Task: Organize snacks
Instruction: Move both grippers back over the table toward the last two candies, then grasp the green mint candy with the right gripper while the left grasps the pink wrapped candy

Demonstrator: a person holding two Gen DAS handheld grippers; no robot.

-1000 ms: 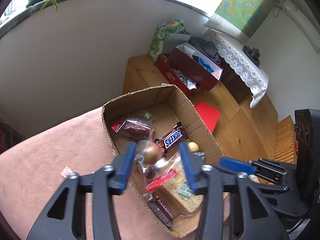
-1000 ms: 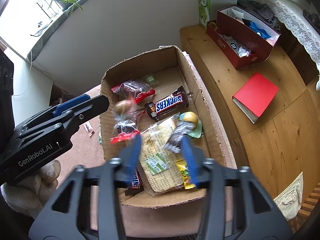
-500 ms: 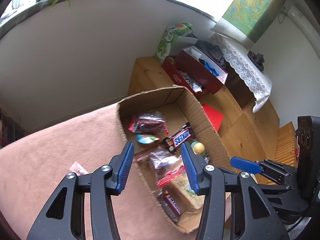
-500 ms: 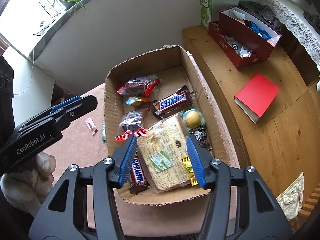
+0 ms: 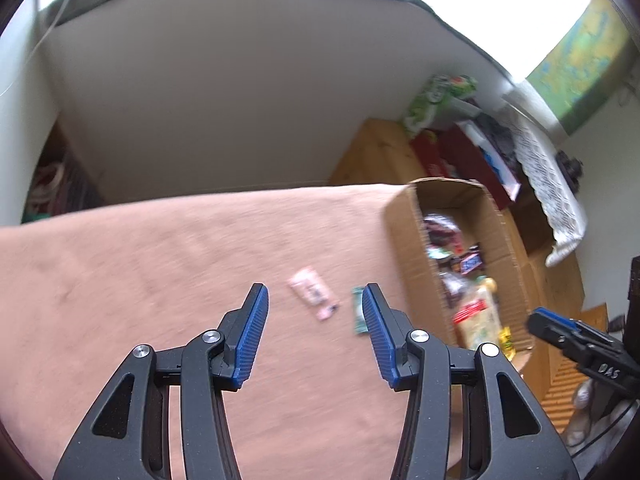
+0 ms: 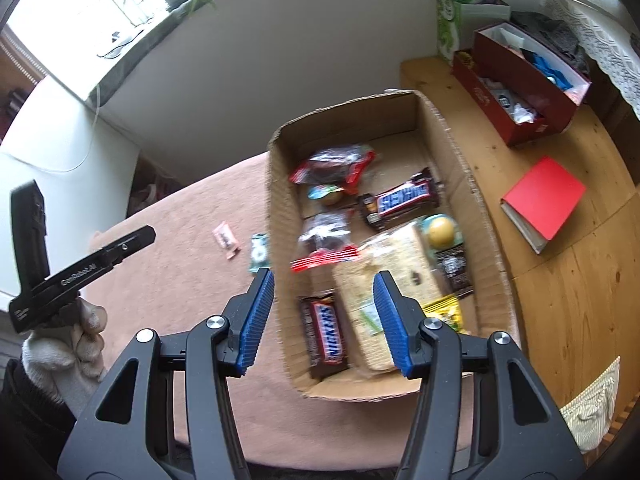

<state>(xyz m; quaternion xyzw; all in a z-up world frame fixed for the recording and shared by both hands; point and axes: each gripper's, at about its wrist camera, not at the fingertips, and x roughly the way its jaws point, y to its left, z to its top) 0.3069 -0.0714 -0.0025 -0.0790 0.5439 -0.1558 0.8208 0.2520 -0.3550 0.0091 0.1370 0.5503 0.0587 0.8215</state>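
Observation:
In the left wrist view my left gripper (image 5: 314, 287) hangs open and empty over the pink cloth (image 5: 160, 272). Just beyond its fingertips lie a small pink packet (image 5: 312, 294) and a green packet (image 5: 359, 314). The cardboard box (image 5: 404, 232) of snacks stands to its right. My right gripper (image 6: 325, 273) is open and empty above the near left part of the box (image 6: 452, 152). Below it lie a Snickers bar (image 6: 326, 334) and a cracker pack (image 6: 388, 280). The pink packet (image 6: 226, 238) and green packet (image 6: 259, 252) rest left of the box.
A second Snickers (image 6: 404, 200), a red bag (image 6: 332, 164), a clear bag (image 6: 326, 232) and a yellow ball candy (image 6: 440, 230) fill the box. On the wooden surface (image 6: 560, 300) lie a red book (image 6: 548, 196) and a red shoebox (image 6: 516, 92). A gloved hand (image 6: 68, 340) holds the left gripper.
The left gripper swung left, off the box and over the cloth. The clear candy bag seen between its fingers a second ago now lies in the box. The right gripper shifted slightly.

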